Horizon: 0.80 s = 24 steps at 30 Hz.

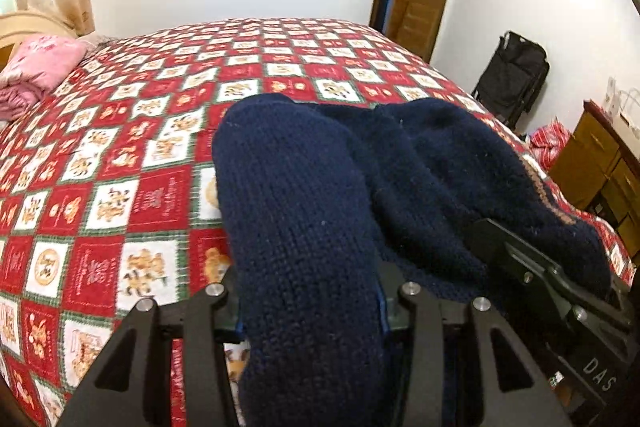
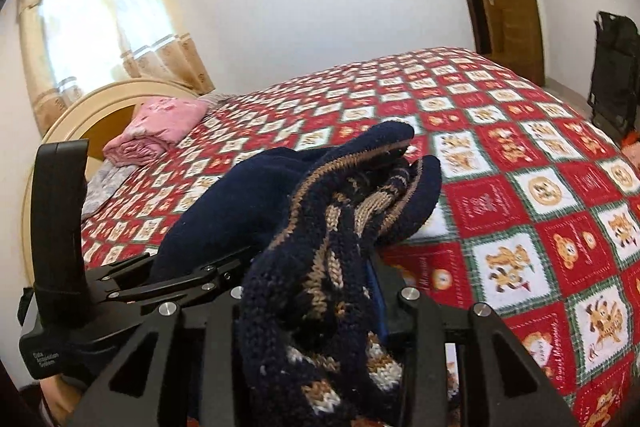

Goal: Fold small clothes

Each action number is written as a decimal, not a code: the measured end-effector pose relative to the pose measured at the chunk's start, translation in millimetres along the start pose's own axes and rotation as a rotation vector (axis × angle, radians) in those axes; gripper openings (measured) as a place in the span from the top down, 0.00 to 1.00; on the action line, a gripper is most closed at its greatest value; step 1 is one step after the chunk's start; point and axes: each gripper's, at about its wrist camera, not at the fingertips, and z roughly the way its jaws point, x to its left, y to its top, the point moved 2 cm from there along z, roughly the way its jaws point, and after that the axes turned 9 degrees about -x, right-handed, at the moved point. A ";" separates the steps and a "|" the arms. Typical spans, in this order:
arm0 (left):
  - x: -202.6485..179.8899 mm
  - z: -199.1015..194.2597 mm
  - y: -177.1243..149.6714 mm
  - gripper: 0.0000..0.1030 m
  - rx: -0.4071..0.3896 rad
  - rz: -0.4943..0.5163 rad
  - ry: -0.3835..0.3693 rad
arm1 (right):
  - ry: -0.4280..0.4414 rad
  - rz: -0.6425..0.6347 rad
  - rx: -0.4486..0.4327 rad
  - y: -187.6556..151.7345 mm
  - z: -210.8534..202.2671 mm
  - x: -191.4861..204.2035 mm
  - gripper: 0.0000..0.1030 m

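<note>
Navy knitted sweater (image 1: 304,211) hangs pinched in both the left hand-held gripper (image 1: 310,301) and the right hand-held gripper (image 2: 316,291), held above the quilted bed (image 1: 120,147), presumably to fold it.

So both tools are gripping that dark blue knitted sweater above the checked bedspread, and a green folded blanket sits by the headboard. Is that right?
Nearly. The folded blanket by the headboard is pink, not green, as the right wrist view shows. The rest holds: the left tool and the right tool both grip the dark blue knitted sweater above the checked bedspread.
</note>
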 end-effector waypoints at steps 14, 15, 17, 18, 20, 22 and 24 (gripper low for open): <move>82.5 -30.8 6.8 0.55 -0.065 -0.101 0.153 | 0.173 -0.094 0.024 7.8 44.5 90.0 0.64; 89.9 -33.1 7.3 0.55 -0.071 -0.107 0.171 | 0.185 -0.098 0.026 7.5 48.4 96.1 0.64; 100.2 -38.3 6.8 0.55 -0.080 -0.114 0.199 | 0.210 -0.111 0.029 7.1 56.5 109.5 0.64; 105.9 -40.5 7.1 0.55 -0.084 -0.118 0.213 | 0.223 -0.116 0.030 7.1 60.5 115.5 0.64; 118.4 -43.9 7.4 0.55 -0.091 -0.132 0.236 | 0.248 -0.122 0.033 6.1 68.3 127.8 0.64; 131.6 -46.4 7.5 0.55 -0.095 -0.146 0.257 | 0.272 -0.126 0.036 5.4 76.1 136.9 0.64; 143.5 -48.5 7.6 0.55 -0.098 -0.157 0.274 | 0.296 -0.129 0.035 3.9 84.3 146.7 0.64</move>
